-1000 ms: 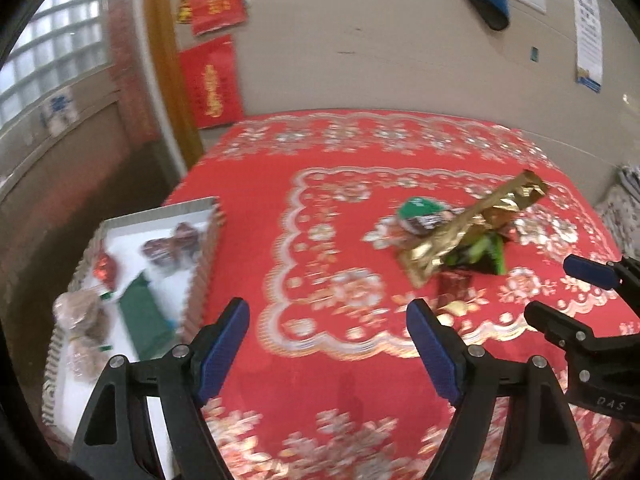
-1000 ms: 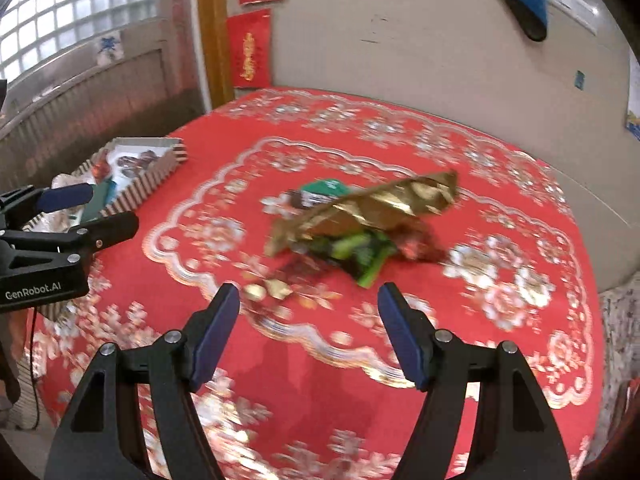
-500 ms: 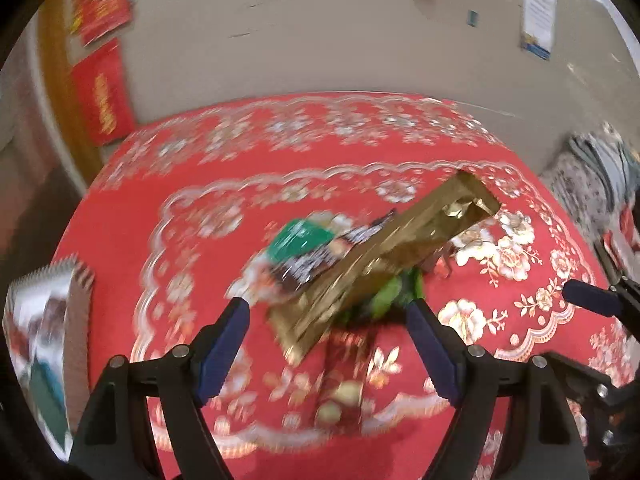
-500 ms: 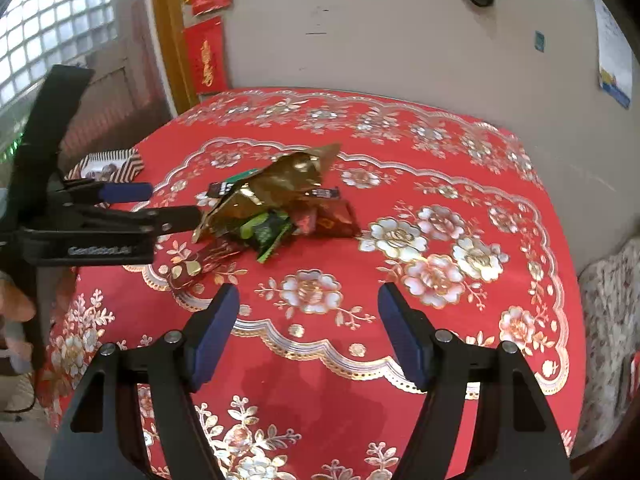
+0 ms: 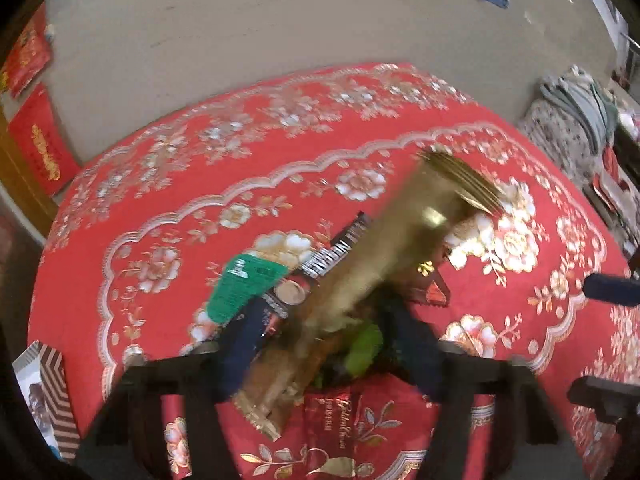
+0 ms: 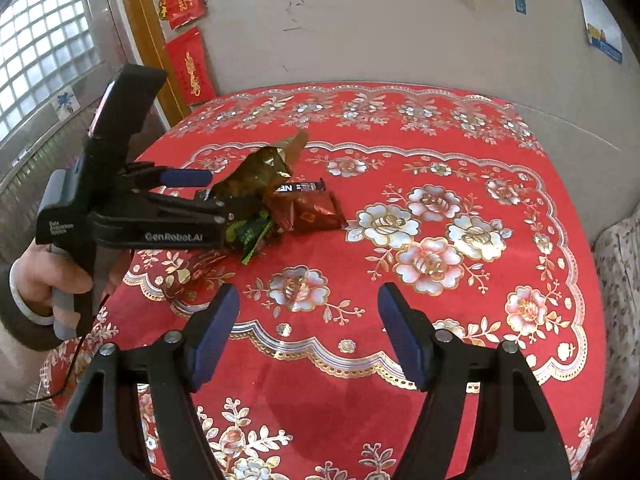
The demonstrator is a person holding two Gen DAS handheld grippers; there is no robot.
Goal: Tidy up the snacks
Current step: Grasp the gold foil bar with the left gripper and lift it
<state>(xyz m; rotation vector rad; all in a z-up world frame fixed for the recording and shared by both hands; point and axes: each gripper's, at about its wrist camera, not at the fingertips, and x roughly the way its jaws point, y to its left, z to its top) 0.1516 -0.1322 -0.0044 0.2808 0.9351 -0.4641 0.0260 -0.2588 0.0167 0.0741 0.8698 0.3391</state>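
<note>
A heap of snacks lies on the red flowered tablecloth [image 6: 440, 152]: a long gold packet [image 5: 384, 264] on top, a green packet [image 5: 244, 284], a black bar with white letters [image 5: 332, 256], a bright green wrapper [image 5: 364, 344] and a red-brown packet [image 6: 316, 212]. My left gripper [image 5: 328, 332] points down into the heap and its jaws are closing. The gold packet's near end lies between them, and blur hides any contact. From the right wrist view, the left gripper [image 6: 219, 197] straddles the gold packet [image 6: 256, 172]. My right gripper [image 6: 308, 300] hovers open and empty over bare cloth near the front.
A tray with a striped rim [image 5: 52, 392] holding snacks sits off the table's left side. A person's hand [image 6: 44, 280] grips the left handle. A red packet with gold writing [image 5: 344, 420] lies under the left jaws. A wall runs behind the table; folded fabric [image 5: 576, 120] lies at the right.
My left gripper swung from beside the tray over to the heap, dropped onto it and narrowed its jaws around the gold packet. The right gripper shifted rightward and stayed open.
</note>
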